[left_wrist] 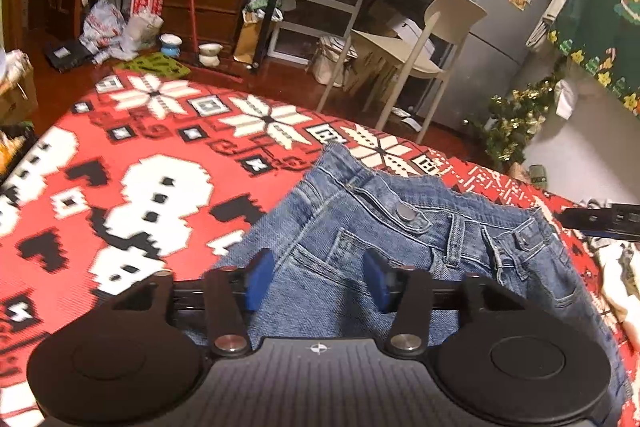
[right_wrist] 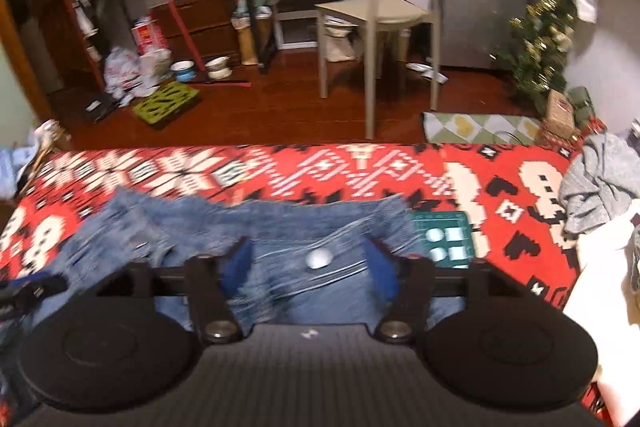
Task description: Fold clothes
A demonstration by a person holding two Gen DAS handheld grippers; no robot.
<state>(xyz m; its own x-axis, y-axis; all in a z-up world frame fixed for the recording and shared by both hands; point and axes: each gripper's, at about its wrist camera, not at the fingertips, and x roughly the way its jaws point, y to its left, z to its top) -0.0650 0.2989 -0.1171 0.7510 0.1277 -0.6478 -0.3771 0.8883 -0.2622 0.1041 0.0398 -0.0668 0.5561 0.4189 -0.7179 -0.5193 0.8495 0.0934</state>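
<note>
Left wrist view shows the left claw (left_wrist: 318,277) spread wide and empty over the jeans (left_wrist: 400,247), which lie on the red patterned tabletop (left_wrist: 120,167); the right claw (right_wrist: 310,263) is likewise parted, gripping nothing, above the waistband button (right_wrist: 319,259). Both should pinch the waistband at matching points, judged best for an even fold. Denim is blue, rumpled, waistband upturned.

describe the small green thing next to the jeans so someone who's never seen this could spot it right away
Start from the red patterned blanket covering the surface, then find the blue jeans lying across its near side. In the right wrist view, just past the jeans' right end, lies a small dark green mat. It is the only green item on the blanket, flat and rectangular, printed with pale circle and square shapes.
</note>
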